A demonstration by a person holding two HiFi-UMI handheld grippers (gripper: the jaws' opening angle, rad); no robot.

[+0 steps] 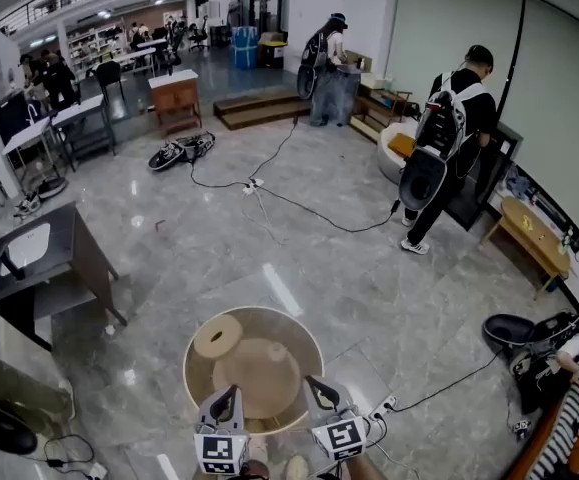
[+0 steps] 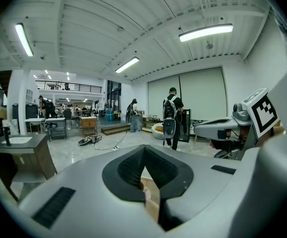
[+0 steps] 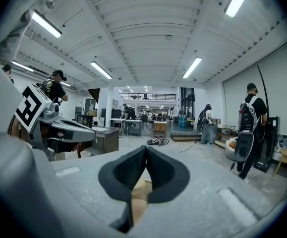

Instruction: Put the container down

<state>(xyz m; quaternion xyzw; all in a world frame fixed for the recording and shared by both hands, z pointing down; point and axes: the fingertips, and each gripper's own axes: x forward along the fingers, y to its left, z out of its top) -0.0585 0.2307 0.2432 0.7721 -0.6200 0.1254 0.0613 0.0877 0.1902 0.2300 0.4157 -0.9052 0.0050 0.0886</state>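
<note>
A round tan container (image 1: 312, 348) hangs above the grey floor, low in the head view. It holds a pale disc (image 1: 218, 336) near its far left wall. My left gripper (image 1: 226, 395) is shut on the near rim left of centre. My right gripper (image 1: 315, 383) is shut on the same rim a little to the right. In the left gripper view the black pads (image 2: 131, 165) meet, with a tan strip of the container (image 2: 150, 194) between them. The right gripper view shows the same: pads (image 3: 159, 171) together on the tan rim (image 3: 141, 188).
A dark stand with a white sink (image 1: 32, 258) is at the left. Black cables (image 1: 299, 203) cross the floor ahead, and a power strip (image 1: 384, 405) lies by my right side. Two people with backpacks (image 1: 454, 128) stand at the far right, near a wooden bench (image 1: 534, 233).
</note>
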